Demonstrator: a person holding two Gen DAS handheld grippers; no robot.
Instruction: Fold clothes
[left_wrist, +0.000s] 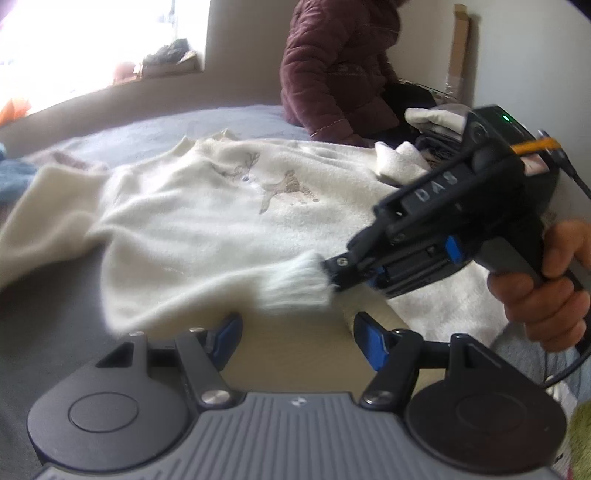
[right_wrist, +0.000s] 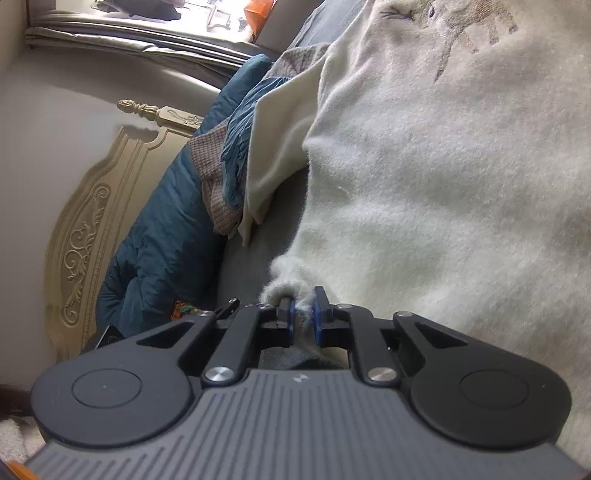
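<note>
A cream fuzzy sweater (left_wrist: 207, 218) with embroidered deer lies spread on a grey bed; it fills the right wrist view (right_wrist: 443, 192). My right gripper (right_wrist: 303, 321) is shut on the sweater's sleeve cuff (right_wrist: 286, 284); in the left wrist view the right gripper (left_wrist: 334, 271) holds the ribbed cuff (left_wrist: 295, 280) near the sweater's lower edge. My left gripper (left_wrist: 297, 332) is open and empty, just in front of that cuff, over a pale surface.
A person in a maroon quilted jacket (left_wrist: 332, 66) sits at the bed's far side beside dark clothes. A blue quilt (right_wrist: 166, 229) and a carved cream bedpost (right_wrist: 92, 221) lie left. Grey bedsheet (left_wrist: 48, 314) surrounds the sweater.
</note>
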